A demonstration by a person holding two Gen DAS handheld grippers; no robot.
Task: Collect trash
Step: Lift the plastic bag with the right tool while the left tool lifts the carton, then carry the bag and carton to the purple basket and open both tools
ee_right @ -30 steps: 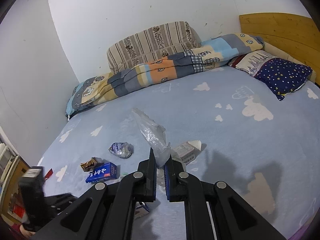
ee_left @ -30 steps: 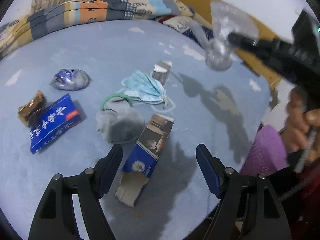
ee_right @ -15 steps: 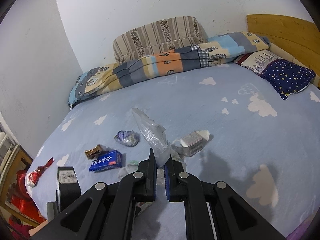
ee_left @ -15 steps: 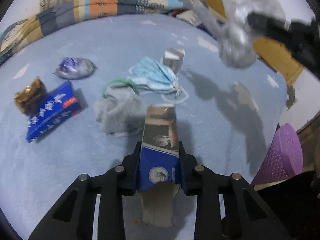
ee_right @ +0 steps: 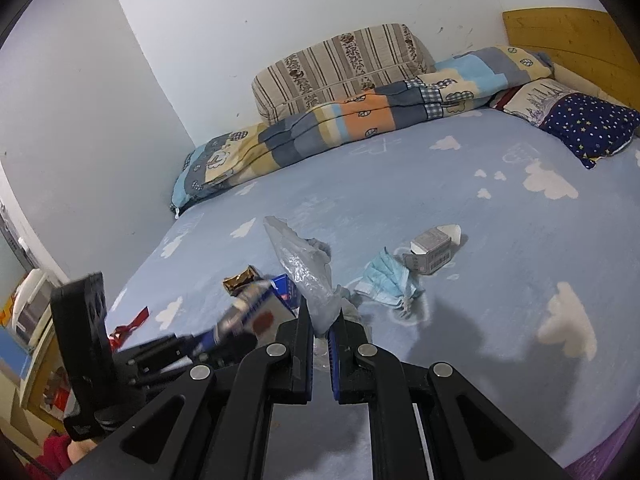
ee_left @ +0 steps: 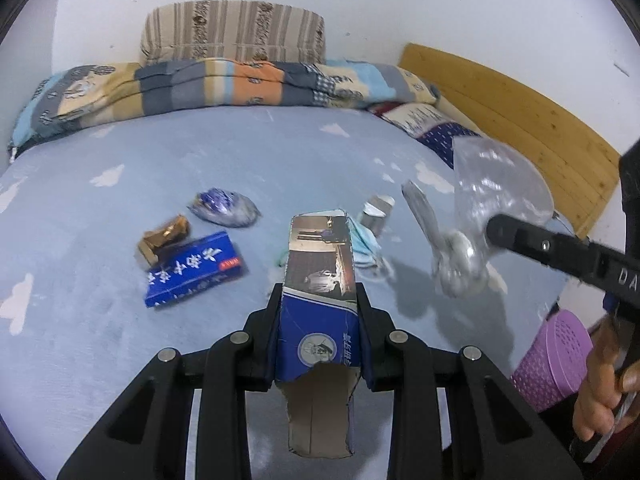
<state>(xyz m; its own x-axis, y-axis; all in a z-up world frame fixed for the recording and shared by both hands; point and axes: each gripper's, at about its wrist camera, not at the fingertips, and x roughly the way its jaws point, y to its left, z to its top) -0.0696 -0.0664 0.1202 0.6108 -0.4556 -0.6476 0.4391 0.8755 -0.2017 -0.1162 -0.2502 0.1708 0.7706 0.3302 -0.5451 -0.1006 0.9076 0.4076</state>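
My left gripper is shut on a torn blue and brown carton and holds it above the bed; it also shows in the right wrist view. My right gripper is shut on a clear plastic bag, which hangs in the air at the right of the left wrist view. On the blue sheet lie a blue packet, a brown wrapper, a crumpled blue-white wrapper, a blue face mask and a small grey carton.
A purple perforated bin stands on the floor off the bed's right edge. A folded quilt and pillows line the far side. A wooden headboard runs along the right. A red wrapper lies near the bed's left edge.
My left gripper closed on the carton and lifted it off the bed, tilting upward. My right gripper, still holding the plastic bag, moved lower and nearer the left one.
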